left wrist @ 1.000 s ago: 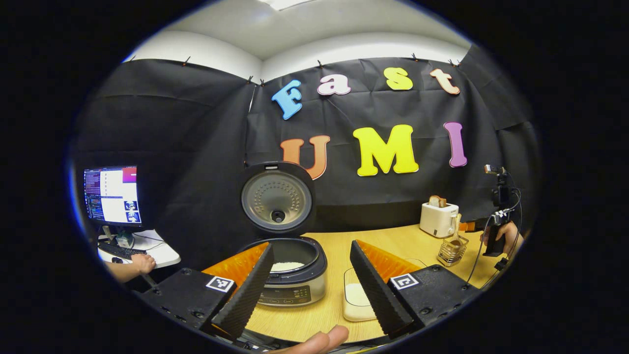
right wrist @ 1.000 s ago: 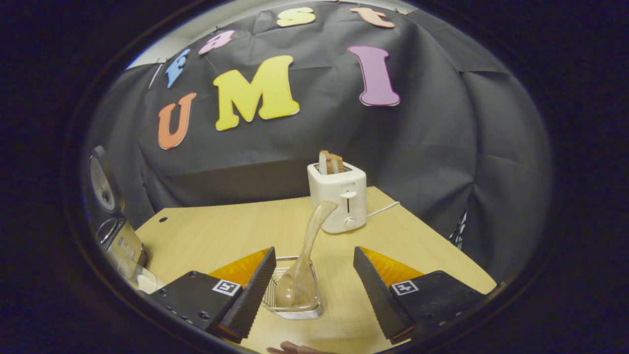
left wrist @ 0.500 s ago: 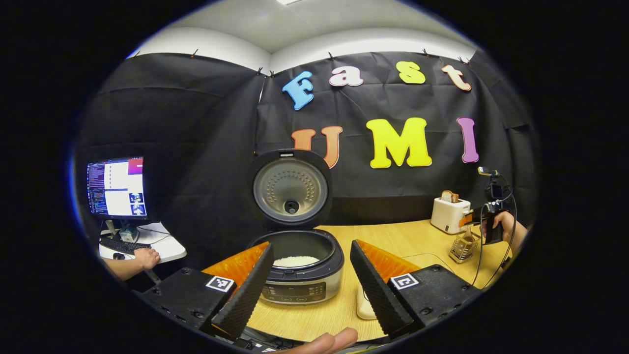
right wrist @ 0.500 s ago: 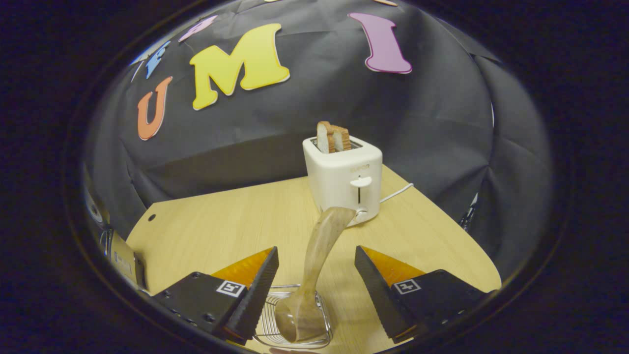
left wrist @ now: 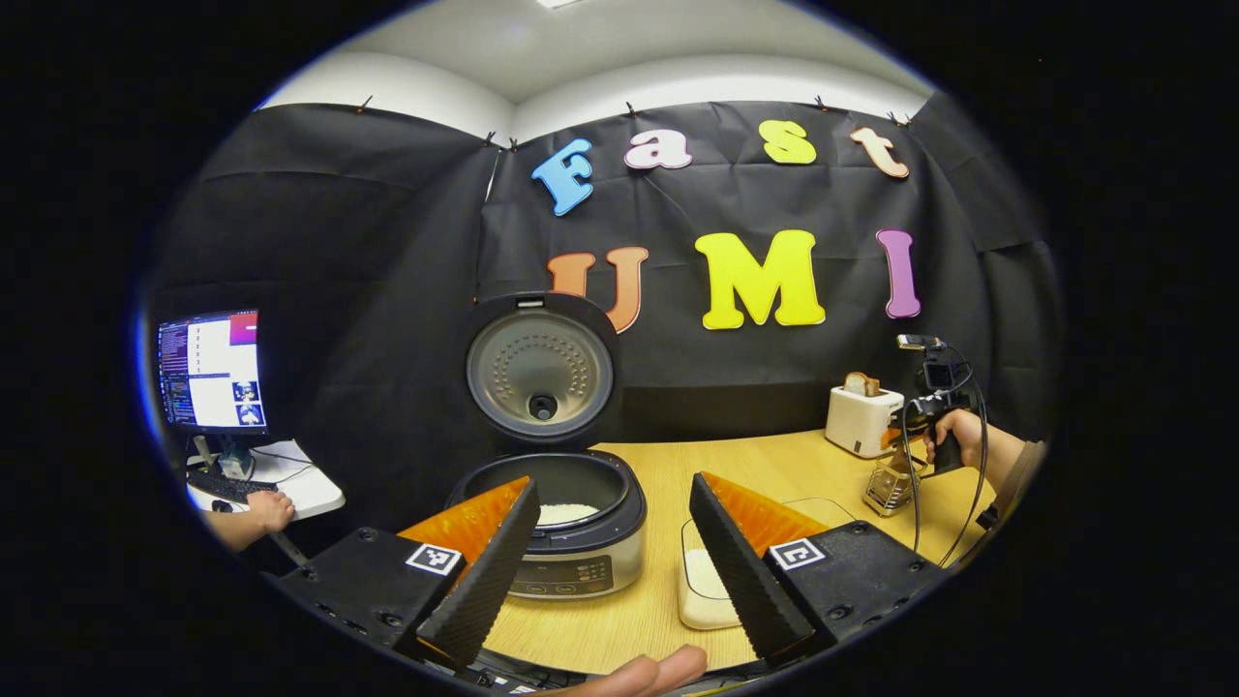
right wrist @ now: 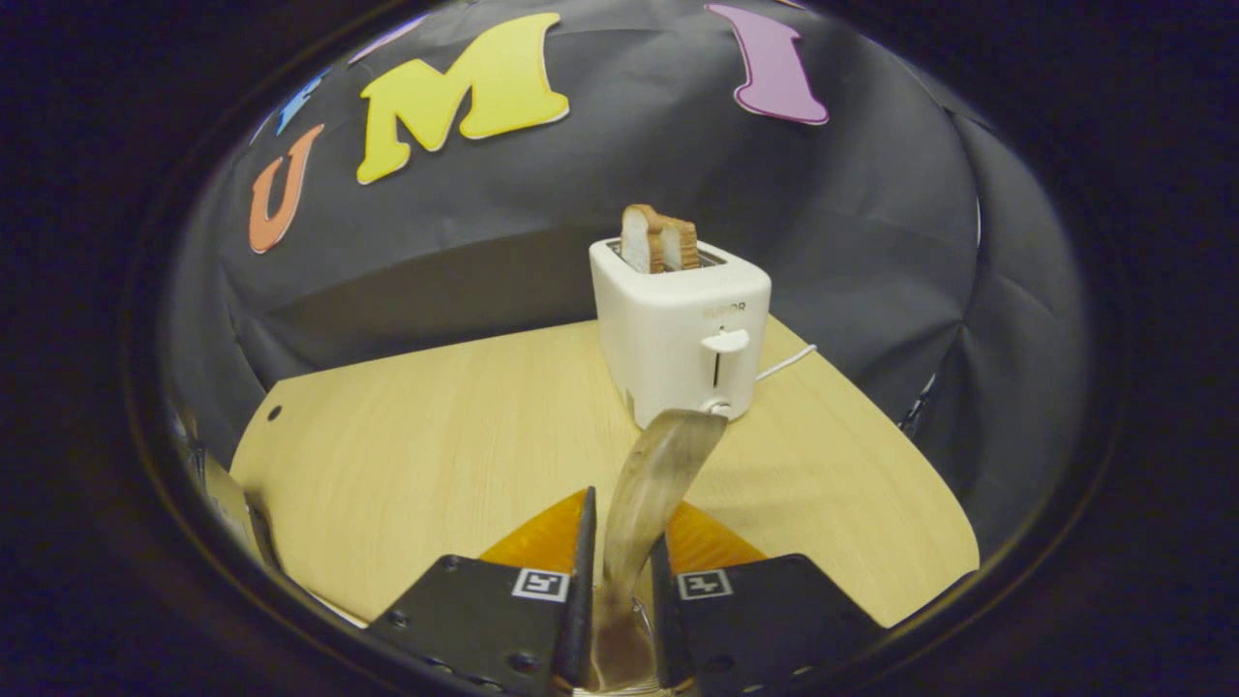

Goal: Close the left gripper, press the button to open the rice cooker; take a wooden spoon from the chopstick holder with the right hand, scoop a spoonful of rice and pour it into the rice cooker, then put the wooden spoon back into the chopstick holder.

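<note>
wooden spoon (right wrist: 650, 489) clamped in right hand-held gripper (right wrist: 619, 590) over pale wood table (right wrist: 436, 436), left hand-held gripper (left wrist: 605, 571) agape

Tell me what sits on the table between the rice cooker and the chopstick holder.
In the left gripper view, a white container holding rice lies between the open rice cooker and the chopstick holder; otherwise bare table.

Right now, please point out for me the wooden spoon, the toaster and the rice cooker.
wooden spoon (right wrist: 663, 465), right gripper view, on its handle above the fingers.
toaster (right wrist: 678, 339), right gripper view, on its front wall.
rice cooker (left wrist: 576, 557), left gripper view, on its body under the open lid.
</note>
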